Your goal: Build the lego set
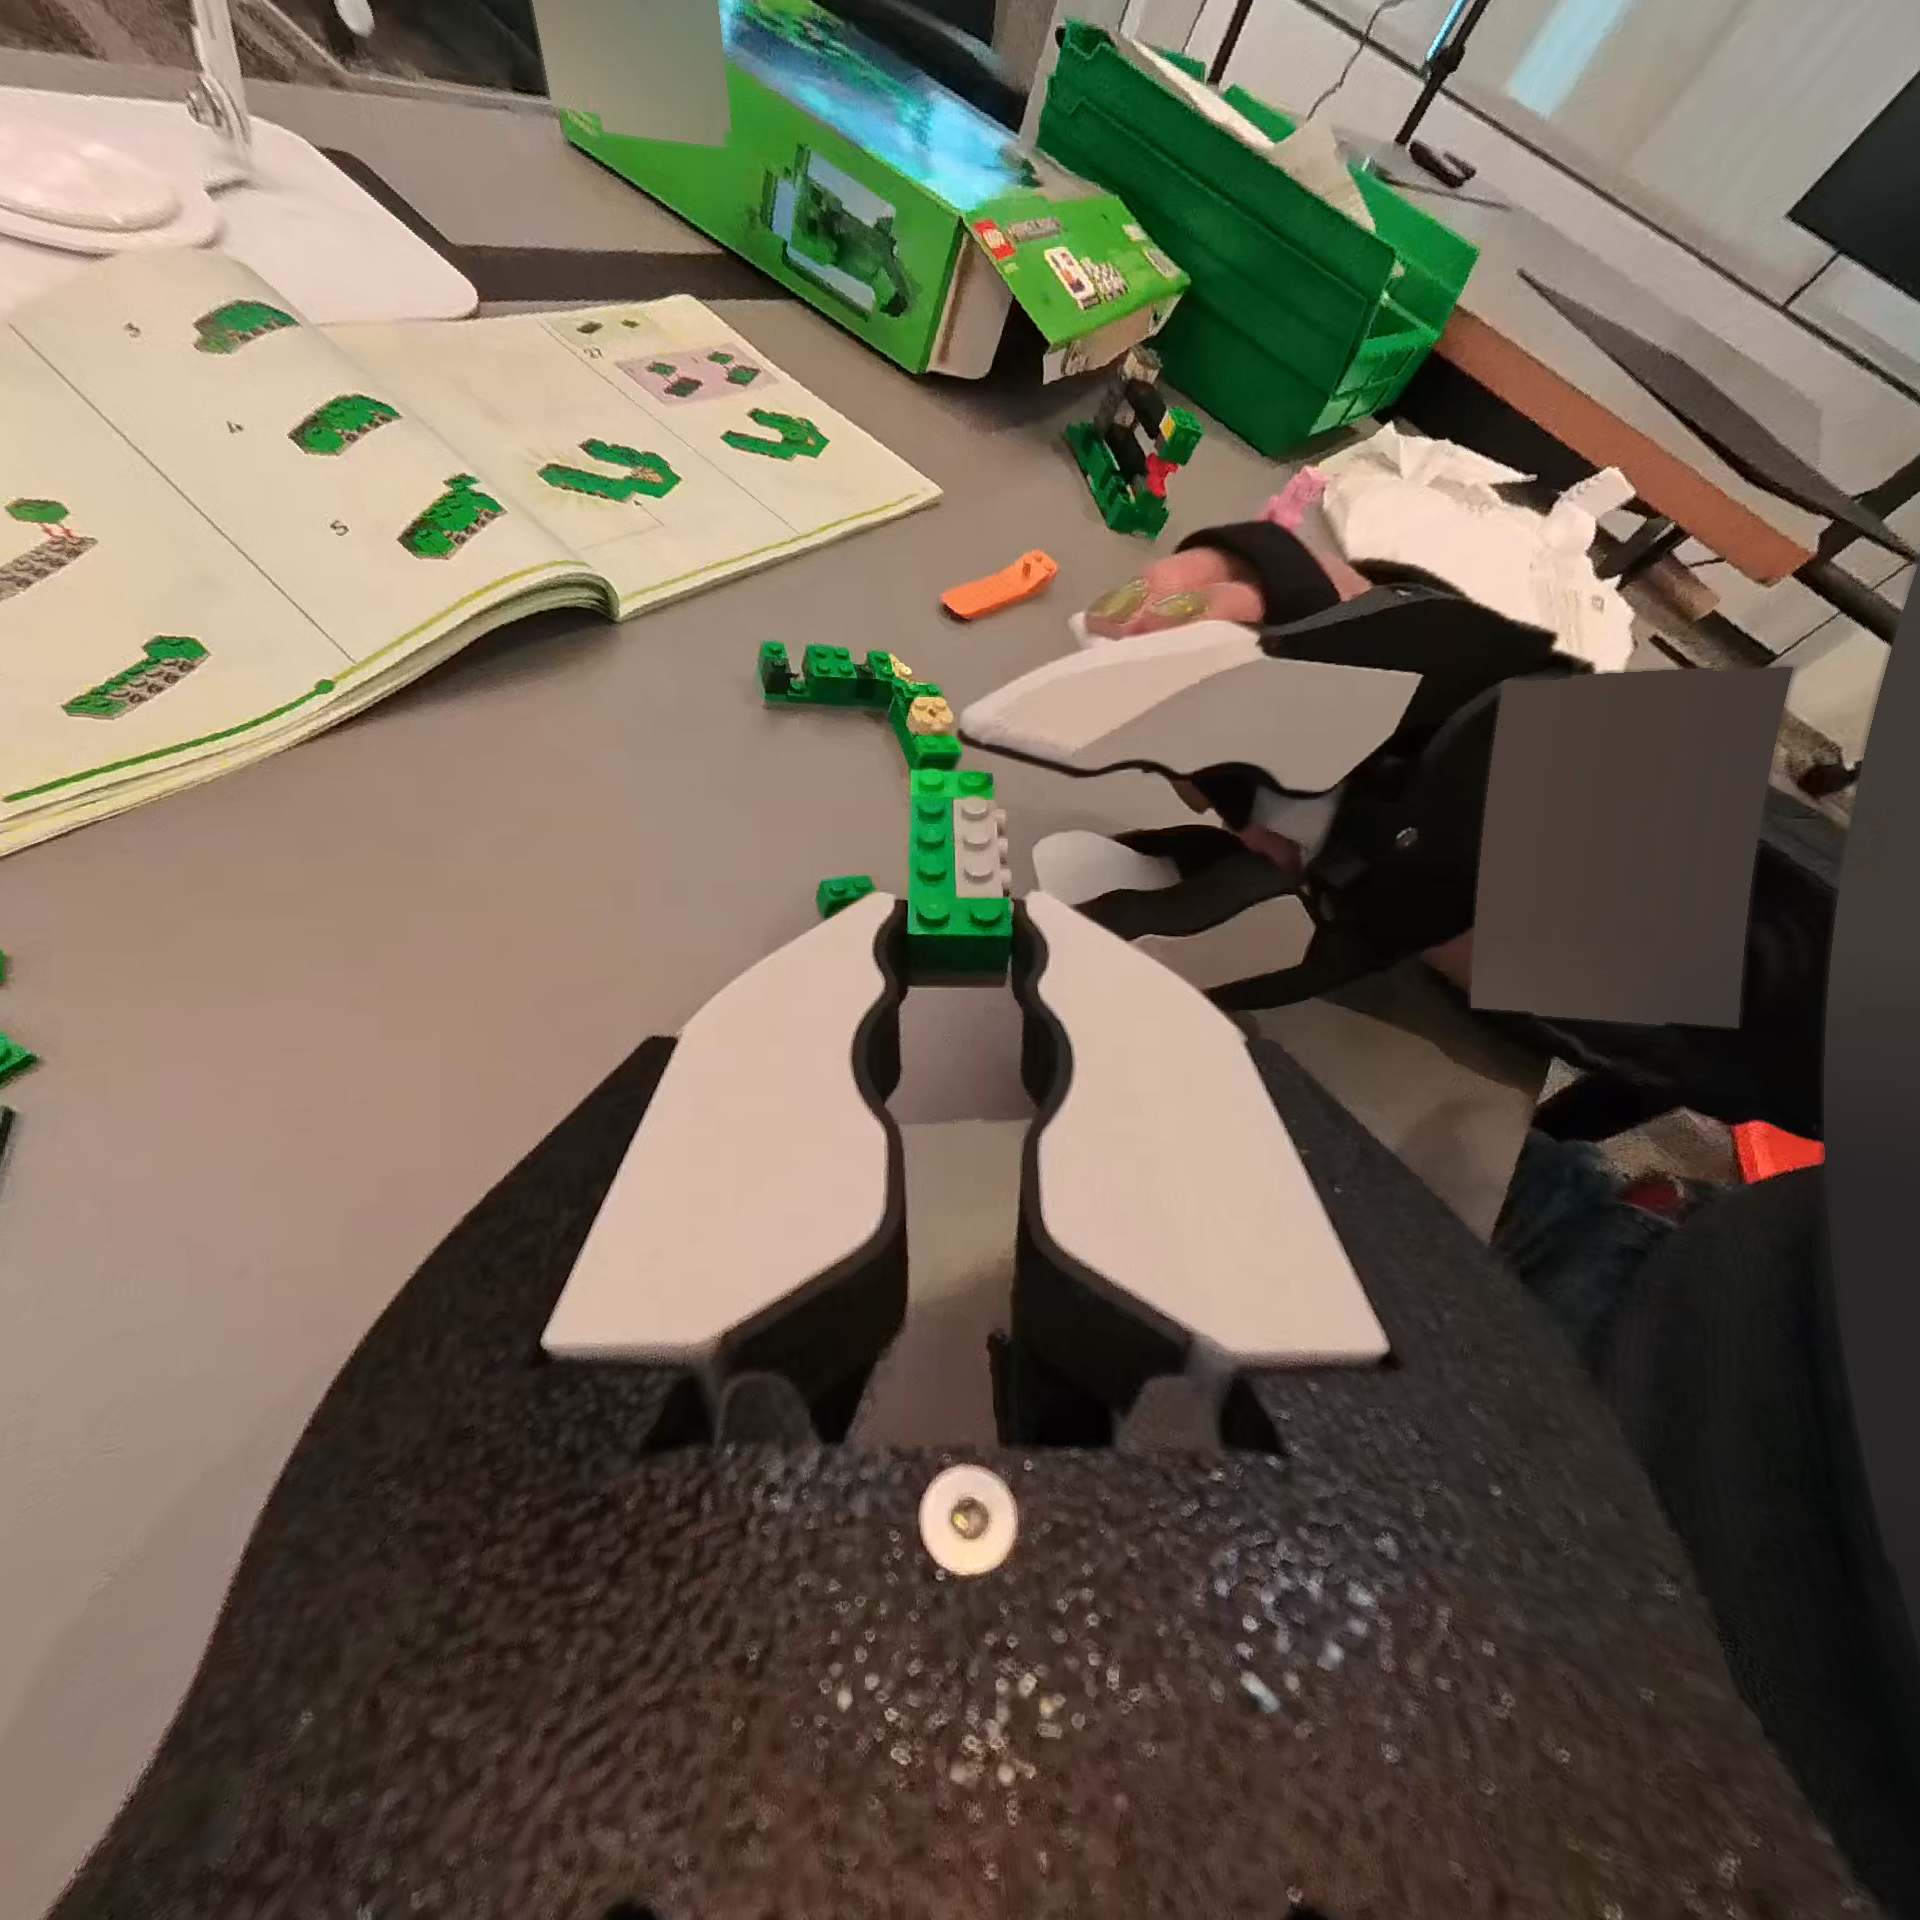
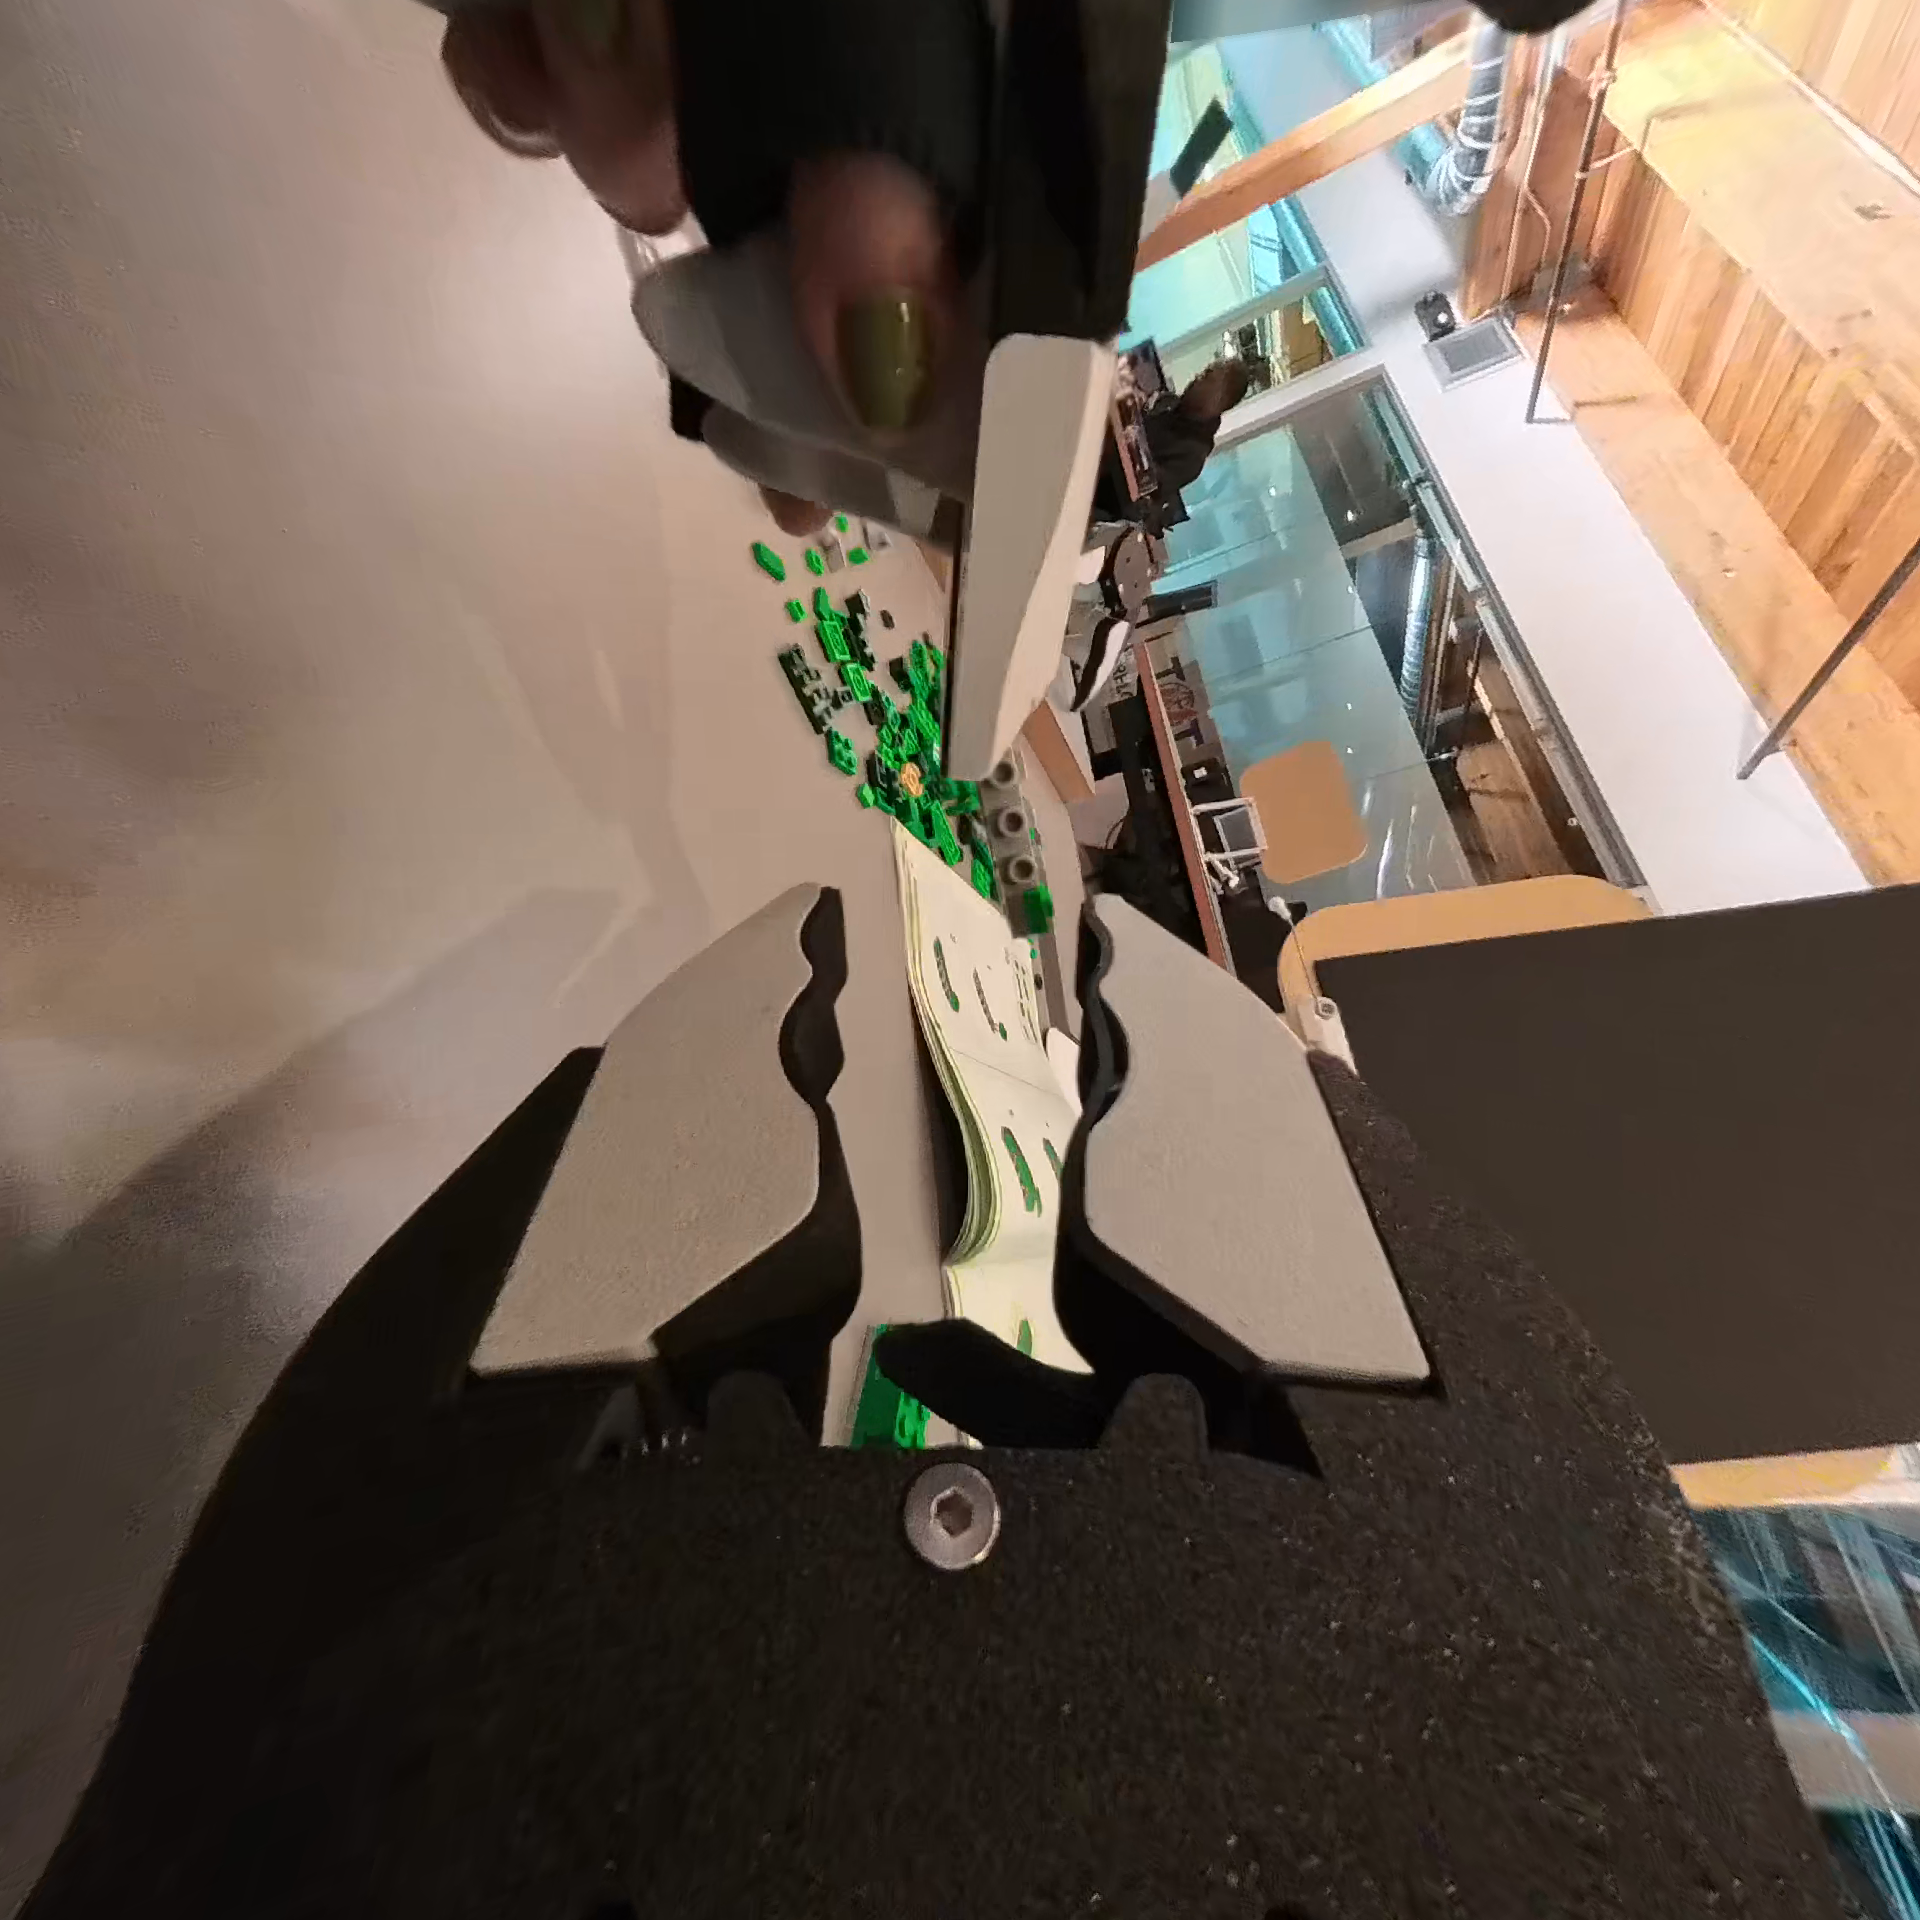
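The green lego strip [image 1: 951, 831] serves as the landmark on the grey desk [image 1: 468, 987]. Left of it lies the open instruction booklet [image 1: 343, 488]. The left hand-held gripper [image 1: 958, 935] pinches the strip's near end between its white fingers [image 1: 769, 1122]. Beyond the strip sit an orange brick separator [image 1: 1000, 582] and a green box [image 1: 862, 197]. Right of the strip, the right hand-held gripper [image 2: 956, 935] is spread and holds nothing.
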Tool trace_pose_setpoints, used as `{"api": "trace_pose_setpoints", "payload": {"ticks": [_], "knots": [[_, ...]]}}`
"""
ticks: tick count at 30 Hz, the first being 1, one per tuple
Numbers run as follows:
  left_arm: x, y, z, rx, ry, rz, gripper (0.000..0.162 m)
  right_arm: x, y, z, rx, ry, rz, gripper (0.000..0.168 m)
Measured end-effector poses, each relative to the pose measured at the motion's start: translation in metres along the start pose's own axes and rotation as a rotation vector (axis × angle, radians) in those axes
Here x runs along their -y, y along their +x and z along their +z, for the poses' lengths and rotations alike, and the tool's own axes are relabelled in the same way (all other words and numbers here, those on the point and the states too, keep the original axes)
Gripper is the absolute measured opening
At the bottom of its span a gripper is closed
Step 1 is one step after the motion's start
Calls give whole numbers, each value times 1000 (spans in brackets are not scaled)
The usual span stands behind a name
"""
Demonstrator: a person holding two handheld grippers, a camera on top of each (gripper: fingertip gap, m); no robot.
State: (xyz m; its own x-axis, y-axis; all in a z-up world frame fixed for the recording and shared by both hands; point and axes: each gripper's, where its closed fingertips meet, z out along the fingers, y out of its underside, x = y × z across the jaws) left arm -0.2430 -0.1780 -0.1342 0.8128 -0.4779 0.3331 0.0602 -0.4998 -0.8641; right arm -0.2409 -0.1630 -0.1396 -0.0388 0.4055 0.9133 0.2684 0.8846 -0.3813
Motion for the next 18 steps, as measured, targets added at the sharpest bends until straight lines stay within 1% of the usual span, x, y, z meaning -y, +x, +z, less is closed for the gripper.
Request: {"api": "trace_pose_setpoints", "payload": {"ticks": [3, 6, 9, 10, 11, 12, 13, 14, 18], "knots": [[-5, 5, 1, -26, -44, -8, 18, 5, 0, -1, -27, 20, -36, 34], [-8, 8, 1, -49, -72, -17, 18, 6, -4, 1, -16, 19, -55, 30], [-10, 9, 2, -60, -85, -2, 18, 6, -5, 2, -28, 14, -77, 9], [-10, 8, 2, -57, -78, 10, 18, 5, -5, 3, -20, 10, -69, 9], [-6, 8, 2, -52, -48, 23, 25, 4, -5, 4, -13, 2, -43, 8], [0, 6, 1, -35, -1, 38, 47, 3, -4, 4, -7, -1, -14, 8], [4, 5, -1, -18, 32, 69, 57, 3, -4, 4, 9, 5, 21, 8], [6, 4, -3, -1, 54, 113, 60, 4, -4, 4, 26, 16, 67, 8], [10, 4, -9, 21, 113, 238, 63, 11, -4, 1, 137, 100, 331, 8]]}}
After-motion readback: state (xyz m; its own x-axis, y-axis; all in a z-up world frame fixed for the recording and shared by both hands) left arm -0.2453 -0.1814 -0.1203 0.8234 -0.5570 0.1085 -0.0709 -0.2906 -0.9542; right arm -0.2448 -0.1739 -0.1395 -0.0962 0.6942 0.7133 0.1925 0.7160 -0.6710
